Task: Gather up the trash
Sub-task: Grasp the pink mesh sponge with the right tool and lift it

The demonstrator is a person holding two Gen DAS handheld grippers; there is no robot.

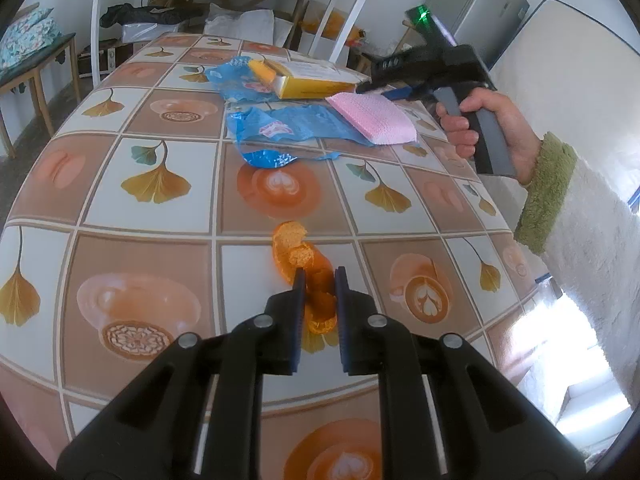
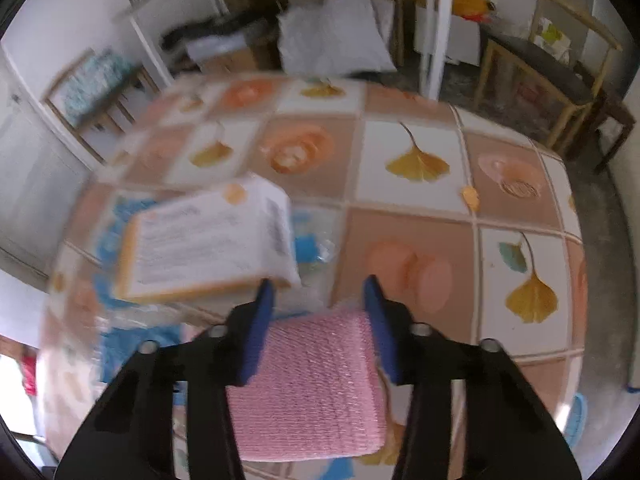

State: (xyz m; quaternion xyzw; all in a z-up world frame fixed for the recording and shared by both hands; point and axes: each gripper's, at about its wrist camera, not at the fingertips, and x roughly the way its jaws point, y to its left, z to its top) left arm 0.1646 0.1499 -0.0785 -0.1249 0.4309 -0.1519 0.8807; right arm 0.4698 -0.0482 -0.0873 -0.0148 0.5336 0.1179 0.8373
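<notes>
Slippage threatened both grips: left gripper pinched thin curled orange peel, right gripper squeezed soft pink woven sponge mid-swing.

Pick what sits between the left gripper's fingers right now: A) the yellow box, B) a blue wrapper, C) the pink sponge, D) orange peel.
D: in the left wrist view the left gripper has its narrow-set fingers on either side of the orange peel on the table, well apart from the blue wrapper.
</notes>
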